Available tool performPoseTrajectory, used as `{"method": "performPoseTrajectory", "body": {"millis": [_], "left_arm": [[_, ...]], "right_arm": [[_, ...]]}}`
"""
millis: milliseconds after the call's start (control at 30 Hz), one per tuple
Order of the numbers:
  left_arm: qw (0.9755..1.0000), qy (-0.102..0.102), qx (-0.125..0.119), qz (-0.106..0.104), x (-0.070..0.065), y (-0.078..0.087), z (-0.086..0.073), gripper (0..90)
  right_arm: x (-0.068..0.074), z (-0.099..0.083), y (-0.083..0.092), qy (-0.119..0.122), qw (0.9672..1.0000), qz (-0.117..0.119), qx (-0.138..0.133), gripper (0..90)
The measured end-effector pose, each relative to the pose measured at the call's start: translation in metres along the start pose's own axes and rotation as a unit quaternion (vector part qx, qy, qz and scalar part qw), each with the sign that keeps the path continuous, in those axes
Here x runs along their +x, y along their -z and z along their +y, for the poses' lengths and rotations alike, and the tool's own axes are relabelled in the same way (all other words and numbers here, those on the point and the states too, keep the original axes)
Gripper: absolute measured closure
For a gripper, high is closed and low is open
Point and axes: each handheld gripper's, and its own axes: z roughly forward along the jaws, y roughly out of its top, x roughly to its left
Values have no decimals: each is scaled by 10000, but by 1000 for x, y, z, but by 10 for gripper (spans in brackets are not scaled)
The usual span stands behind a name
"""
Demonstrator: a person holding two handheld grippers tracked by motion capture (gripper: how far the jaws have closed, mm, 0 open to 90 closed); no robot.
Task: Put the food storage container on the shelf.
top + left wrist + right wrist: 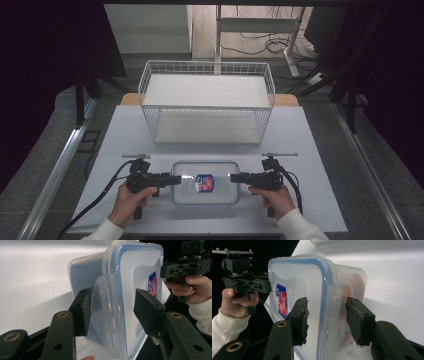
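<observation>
We are straddling the clear, blue-rimmed plastic lidded box [205,182] with both hand-held grippers, left [177,179] and right [233,177], jaws gaping, unclosed, on the matte white bench [130,130].

The left hand [131,199] holds the left claw [176,179] at the left end of the box [205,182]. The right hand [274,196] holds the right claw [233,177] at the box's right end. Both claws point in toward each other. Each claw's jaws are spread apart, one above the lid and one below, with the box's edge between them. Both white sleeves [302,227] sit nearest the person, behind the box.
</observation>
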Motion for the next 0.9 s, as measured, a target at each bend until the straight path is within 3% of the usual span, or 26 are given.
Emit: {"method": "performPoseTrajectory", "body": {"millis": [367, 533, 900], "left_arm": [[9999, -114, -45, -40, 5, -6, 19, 492], [9999, -140, -74, -64, 11, -8, 30, 492], [9993, -308, -197, -114, 27, -15, 73, 493]], "right_arm": [[-3, 15, 3, 137, 9998, -51, -102, 532], [-6, 31, 2, 217, 9996, -96, -136, 533], [-15, 67, -2, 321, 9990, -154, -279, 532]]}}
